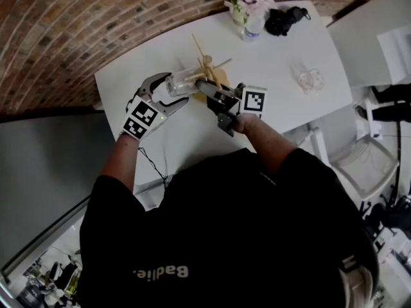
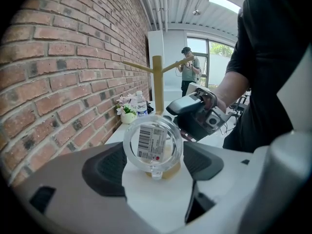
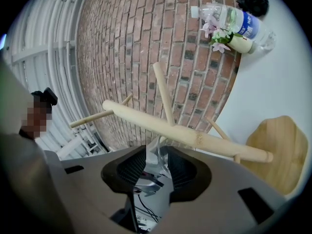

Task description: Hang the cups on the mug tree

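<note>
Nearest us, the left tool stands wide, its pads meeting both sides of the clear cup. The cup's labelled base faces back along the tool. Just beyond the cup, the right tool is narrow and pinches a thin clear edge of that same cup; we cannot tell whether it is rim or handle. Close past the right tool's tips stands the mug tree, with the pegs we can see bare. Farther off on the tabletop, beyond and to the right of the right tool, sits a second cup.

We judge the pinch on that thin edge to be the weak point. Smooth glass could pivot or slip there if the left tool lets go too soon. With the mug tree this close, a careless swing could also knock it over.
</note>
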`<act>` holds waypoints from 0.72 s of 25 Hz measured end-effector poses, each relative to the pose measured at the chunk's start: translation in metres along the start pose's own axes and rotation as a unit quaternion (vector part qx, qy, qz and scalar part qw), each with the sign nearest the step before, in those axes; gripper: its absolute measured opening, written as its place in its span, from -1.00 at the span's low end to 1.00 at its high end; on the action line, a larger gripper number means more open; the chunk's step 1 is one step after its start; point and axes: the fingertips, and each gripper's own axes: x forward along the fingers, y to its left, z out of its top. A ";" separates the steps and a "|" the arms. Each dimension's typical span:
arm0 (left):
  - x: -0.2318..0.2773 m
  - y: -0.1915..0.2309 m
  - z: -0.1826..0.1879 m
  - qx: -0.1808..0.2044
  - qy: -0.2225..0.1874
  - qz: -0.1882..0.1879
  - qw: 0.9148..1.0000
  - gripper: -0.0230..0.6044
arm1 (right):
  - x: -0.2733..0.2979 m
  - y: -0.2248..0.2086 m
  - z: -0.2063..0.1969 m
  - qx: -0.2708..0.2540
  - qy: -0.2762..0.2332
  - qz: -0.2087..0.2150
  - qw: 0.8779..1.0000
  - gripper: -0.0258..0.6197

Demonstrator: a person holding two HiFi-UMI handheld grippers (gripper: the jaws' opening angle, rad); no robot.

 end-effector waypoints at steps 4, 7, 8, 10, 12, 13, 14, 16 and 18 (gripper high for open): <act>-0.001 0.001 -0.001 -0.006 -0.001 0.005 1.000 0.24 | -0.001 0.003 0.003 -0.008 -0.001 0.001 1.000 -0.44; 0.000 0.003 -0.001 -0.009 -0.002 0.009 1.000 0.17 | -0.001 0.003 0.004 -0.019 -0.003 -0.004 1.000 -0.49; -0.001 0.003 -0.001 -0.008 -0.002 0.010 1.000 0.12 | -0.001 0.003 0.004 -0.020 -0.003 -0.004 1.000 -0.49; -0.002 0.004 0.000 -0.007 -0.002 0.009 1.000 0.12 | -0.001 0.002 0.004 -0.016 -0.005 -0.004 1.000 -0.50; -0.004 0.003 0.002 -0.007 -0.005 0.005 1.000 0.11 | -0.002 0.000 0.003 -0.007 -0.011 -0.003 1.000 -0.51; -0.005 0.002 0.004 -0.007 -0.007 0.003 1.000 0.11 | -0.003 0.000 0.003 -0.003 -0.014 -0.004 1.000 -0.52; -0.006 0.002 0.006 -0.007 -0.009 0.003 1.000 0.11 | -0.004 -0.001 0.003 0.001 -0.017 -0.006 1.000 -0.53; -0.008 0.002 0.012 -0.004 -0.014 0.003 1.000 0.11 | -0.005 -0.002 0.004 0.010 -0.026 -0.006 1.000 -0.53; -0.010 0.002 0.016 0.000 -0.018 0.004 1.000 0.11 | -0.006 0.000 0.006 0.020 -0.035 -0.001 0.999 -0.53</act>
